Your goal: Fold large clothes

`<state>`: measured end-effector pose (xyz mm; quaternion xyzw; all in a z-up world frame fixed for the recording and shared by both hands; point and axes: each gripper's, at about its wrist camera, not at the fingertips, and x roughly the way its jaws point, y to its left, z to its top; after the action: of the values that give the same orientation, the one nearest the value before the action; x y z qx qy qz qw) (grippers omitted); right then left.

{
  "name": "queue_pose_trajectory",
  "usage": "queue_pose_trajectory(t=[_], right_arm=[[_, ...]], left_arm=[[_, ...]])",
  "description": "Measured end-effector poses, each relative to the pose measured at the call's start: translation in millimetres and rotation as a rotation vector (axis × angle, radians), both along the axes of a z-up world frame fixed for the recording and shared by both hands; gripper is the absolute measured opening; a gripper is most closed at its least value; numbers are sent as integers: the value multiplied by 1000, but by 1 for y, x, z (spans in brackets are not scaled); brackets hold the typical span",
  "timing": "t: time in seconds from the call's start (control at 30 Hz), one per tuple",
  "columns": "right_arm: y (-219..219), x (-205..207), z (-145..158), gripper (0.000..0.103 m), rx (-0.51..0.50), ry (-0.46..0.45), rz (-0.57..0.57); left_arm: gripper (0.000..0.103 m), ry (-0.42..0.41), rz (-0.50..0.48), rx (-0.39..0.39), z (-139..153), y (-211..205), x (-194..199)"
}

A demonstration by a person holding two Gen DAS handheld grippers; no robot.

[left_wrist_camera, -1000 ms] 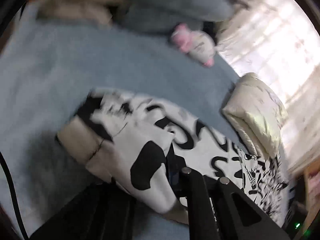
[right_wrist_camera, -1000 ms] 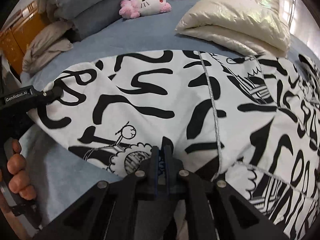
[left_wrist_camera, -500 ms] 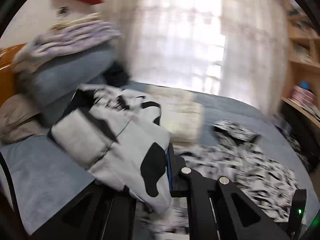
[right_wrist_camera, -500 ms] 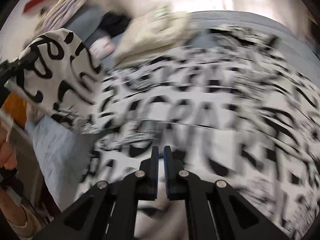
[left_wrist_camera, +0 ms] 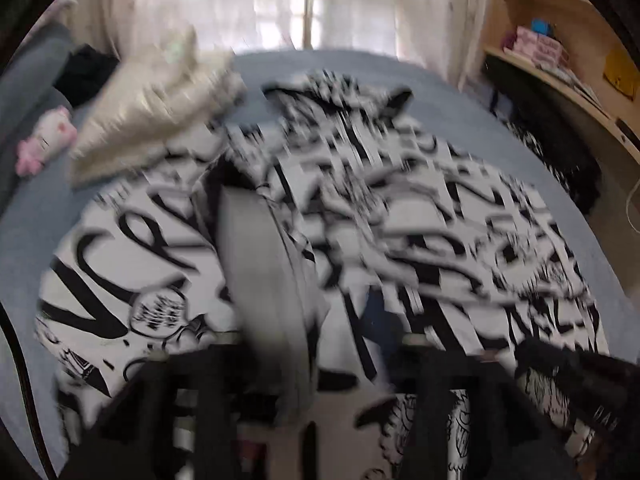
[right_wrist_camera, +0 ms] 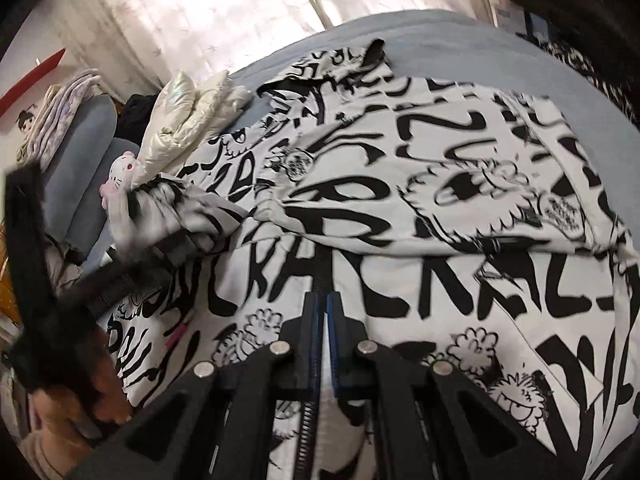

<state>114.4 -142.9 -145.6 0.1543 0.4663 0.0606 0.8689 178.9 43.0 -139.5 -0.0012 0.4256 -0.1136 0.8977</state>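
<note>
A large white garment with black graffiti print (right_wrist_camera: 440, 208) lies spread and partly folded over on the blue bed (right_wrist_camera: 460, 36). It also fills the blurred left wrist view (left_wrist_camera: 440, 240). My right gripper (right_wrist_camera: 323, 308) is shut on the garment's hem, with the cloth pinched between the blue pads. My left gripper (left_wrist_camera: 316, 364) stands wide apart, and a grey fold of the garment (left_wrist_camera: 264, 280) hangs loose between its fingers. The left gripper also shows blurred at the left of the right wrist view (right_wrist_camera: 132, 264).
A cream puffy jacket (right_wrist_camera: 188, 120) and a pink-and-white plush toy (right_wrist_camera: 120, 176) lie at the bed's far left. Stacked bedding (right_wrist_camera: 72, 120) sits behind them. A wooden shelf (left_wrist_camera: 568, 56) stands to the right, curtains (left_wrist_camera: 280, 4) behind the bed.
Both grippers swung the garment's edge over across the bed. The left gripper, shut on the sleeve before, has opened and the cloth is dropping from it. The right stays shut.
</note>
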Motion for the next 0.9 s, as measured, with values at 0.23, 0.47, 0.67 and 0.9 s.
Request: queue_pose_trajectory(t=[0.23,0.47,0.67,0.9], right_arm=[[-1,8,-10,5,100,27,21],[22,16,-6,9,171,43,100],[39,33,-11,46,237,66,114],[62,72,-36,43,216,151,111]], left_arm=[[88,93,-81,-131,-10,10,-15],[88,31,41,-156,6,64,-47],[87,91,149,-159,-2,107,-50],[82,8,239,-160,-2,132,-55]])
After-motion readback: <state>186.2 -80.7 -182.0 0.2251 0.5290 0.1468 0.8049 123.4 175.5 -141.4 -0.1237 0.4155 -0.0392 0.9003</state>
